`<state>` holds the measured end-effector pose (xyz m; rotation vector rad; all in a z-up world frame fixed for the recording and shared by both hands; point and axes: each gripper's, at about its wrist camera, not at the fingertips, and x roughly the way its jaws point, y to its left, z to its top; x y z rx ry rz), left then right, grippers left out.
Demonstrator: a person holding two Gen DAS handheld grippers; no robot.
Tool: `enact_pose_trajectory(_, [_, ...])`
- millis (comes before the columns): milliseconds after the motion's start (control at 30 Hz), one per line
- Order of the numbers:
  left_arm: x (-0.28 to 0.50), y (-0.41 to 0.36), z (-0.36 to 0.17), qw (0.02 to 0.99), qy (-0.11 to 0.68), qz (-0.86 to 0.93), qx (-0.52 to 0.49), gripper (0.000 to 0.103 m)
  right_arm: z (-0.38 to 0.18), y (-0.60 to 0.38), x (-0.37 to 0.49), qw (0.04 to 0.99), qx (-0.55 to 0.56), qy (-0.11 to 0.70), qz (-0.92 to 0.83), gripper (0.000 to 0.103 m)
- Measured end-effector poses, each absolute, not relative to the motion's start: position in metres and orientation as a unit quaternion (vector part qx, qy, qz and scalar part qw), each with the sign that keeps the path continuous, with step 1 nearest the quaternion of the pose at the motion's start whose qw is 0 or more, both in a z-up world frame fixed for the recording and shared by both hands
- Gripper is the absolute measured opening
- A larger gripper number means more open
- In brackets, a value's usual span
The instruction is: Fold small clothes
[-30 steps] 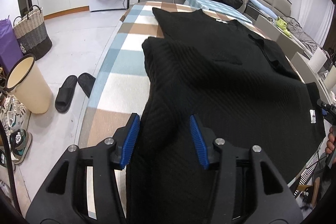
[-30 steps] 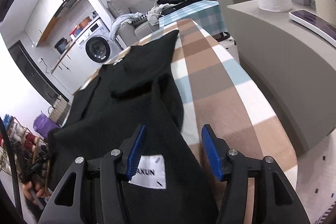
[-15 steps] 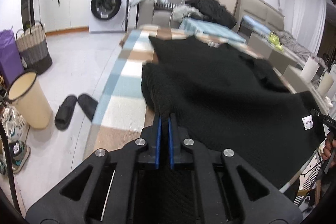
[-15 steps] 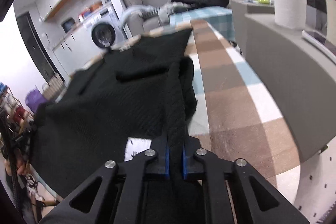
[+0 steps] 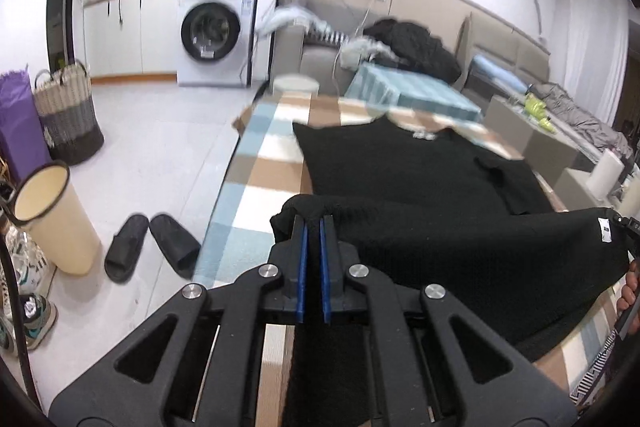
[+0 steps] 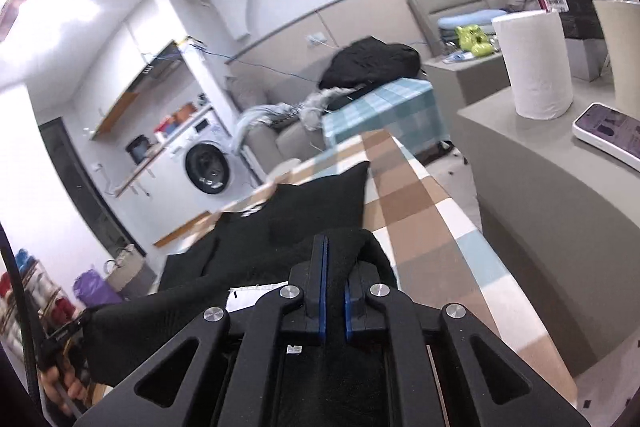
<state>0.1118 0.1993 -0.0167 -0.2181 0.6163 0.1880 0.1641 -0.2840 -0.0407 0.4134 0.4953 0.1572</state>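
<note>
Left claw (image 5: pixel 312 227) and right claw (image 6: pixel 335 251), each clenched on the black sweater (image 5: pixel 420 179) hem, should carry it level toward twelve o'clock.

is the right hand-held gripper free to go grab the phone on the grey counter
Probably not yet: the right hand-held gripper is shut on the black sweater's hem. The phone lies uncovered to its right, so it would have to let go first.

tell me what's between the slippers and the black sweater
In the left wrist view, bare white floor and then the checked tablecloth edge separate the slippers from the sweater.
</note>
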Motion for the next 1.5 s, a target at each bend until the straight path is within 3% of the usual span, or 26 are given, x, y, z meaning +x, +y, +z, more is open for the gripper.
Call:
enact_pose_trajectory(133, [0.147,0.207,-0.047,0.922,0.354,0.098,-0.118,0.004,-0.058,-0.271,0.201,0.937,0.166,0.305,0.042,0.011])
enact_pose_trajectory(200, [0.152,0.207,-0.059,0.913,0.375,0.094,-0.128,0.011,-0.069,-0.273,0.211,0.926,0.166,0.338,0.024,0.028])
enact_pose_trajectory(267, [0.151,0.205,-0.066,0.91,0.384,0.096,-0.121,0.031,-0.076,-0.281,0.207,0.921,0.179,0.344,0.024,0.046])
enact_pose_trajectory(300, [0.15,0.204,-0.069,0.91,0.386,0.097,-0.117,0.052,-0.078,-0.284,0.204,0.921,0.183,0.343,0.022,0.053])
enact_pose_trajectory(333, [0.149,0.203,-0.073,0.91,0.387,0.094,-0.117,0.066,-0.08,-0.287,0.201,0.921,0.184,0.344,0.022,0.053])
enact_pose_trajectory(367, [0.149,0.202,-0.076,0.909,0.389,0.086,-0.12,0.068,-0.083,-0.291,0.198,0.918,0.188,0.347,0.028,0.054])
enact_pose_trajectory(667, [0.177,0.19,-0.096,0.894,0.422,0.046,-0.144,0.065,-0.099,-0.289,0.22,0.898,0.222,0.374,0.062,0.054])
enact_pose_trajectory(733, [0.183,0.184,-0.098,0.893,0.427,0.038,-0.136,0.048,-0.099,-0.28,0.226,0.899,0.208,0.379,0.069,0.054])
enact_pose_trajectory(767, [0.184,0.181,-0.098,0.894,0.428,0.035,-0.13,0.044,-0.1,-0.273,0.229,0.898,0.192,0.389,0.078,0.051])
enact_pose_trajectory(833, [0.184,0.175,-0.097,0.896,0.427,0.028,-0.119,0.029,-0.1,-0.264,0.231,0.9,0.165,0.396,0.081,0.04])
enact_pose_trajectory(867, [0.184,0.172,-0.096,0.897,0.426,0.026,-0.115,0.027,-0.101,-0.26,0.231,0.903,0.15,0.395,0.081,0.034])
enact_pose_trajectory(1000, [0.181,0.165,-0.094,0.899,0.426,0.028,-0.096,0.025,-0.102,-0.26,0.227,0.901,0.148,0.396,0.092,0.023])
enact_pose_trajectory(1500, [0.102,0.154,-0.085,0.903,0.423,0.027,-0.076,0.025,-0.107,-0.269,0.176,0.888,0.148,0.417,0.124,0.022])
